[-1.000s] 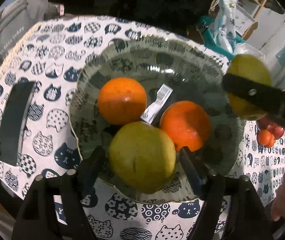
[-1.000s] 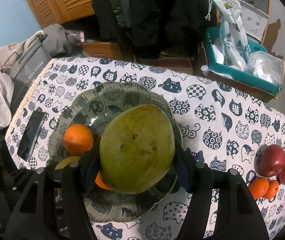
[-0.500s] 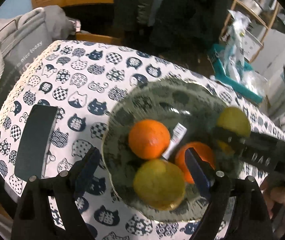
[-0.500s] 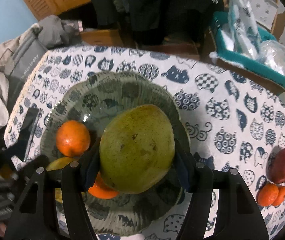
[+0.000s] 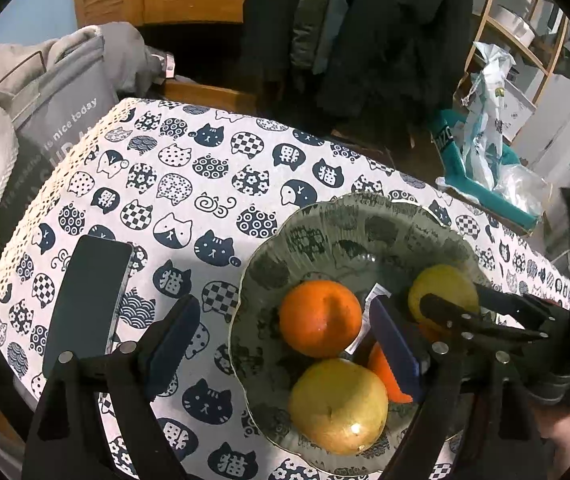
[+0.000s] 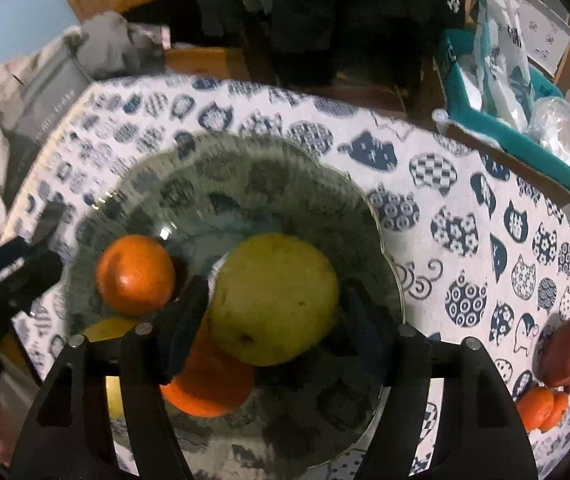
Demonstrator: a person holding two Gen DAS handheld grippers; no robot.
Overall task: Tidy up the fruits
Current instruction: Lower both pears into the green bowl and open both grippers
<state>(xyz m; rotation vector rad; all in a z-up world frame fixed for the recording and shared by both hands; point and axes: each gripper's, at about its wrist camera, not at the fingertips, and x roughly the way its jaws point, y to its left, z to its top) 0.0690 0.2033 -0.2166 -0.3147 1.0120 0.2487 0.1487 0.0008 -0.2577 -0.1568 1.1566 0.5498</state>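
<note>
A glass bowl (image 5: 305, 232) on the cat-print cloth holds two oranges (image 5: 320, 317) and a yellow-green fruit (image 5: 339, 406). My left gripper (image 5: 285, 340) is open and empty, raised above the bowl's left rim. My right gripper (image 6: 273, 324) is inside the bowl around a large yellow-green pear (image 6: 275, 316); its jaws have spread, with a gap on the right side, and the pear rests in the bowl beside an orange (image 6: 136, 276) and on another orange (image 6: 209, 384). The same pear (image 5: 443, 294) and the right gripper's fingers (image 5: 485, 320) show in the left wrist view.
A black phone (image 5: 89, 300) lies left of the bowl. Red apples (image 6: 569, 356) and small tangerines (image 6: 541, 408) lie on the cloth at the right. A teal box with plastic bags (image 6: 505, 92) stands behind the table. A grey bag (image 5: 45, 128) sits off the left edge.
My left gripper let go of its yellow-green fruit in the bowl and pulled back up and left. My right gripper lowered the pear into the bowl and its jaws opened.
</note>
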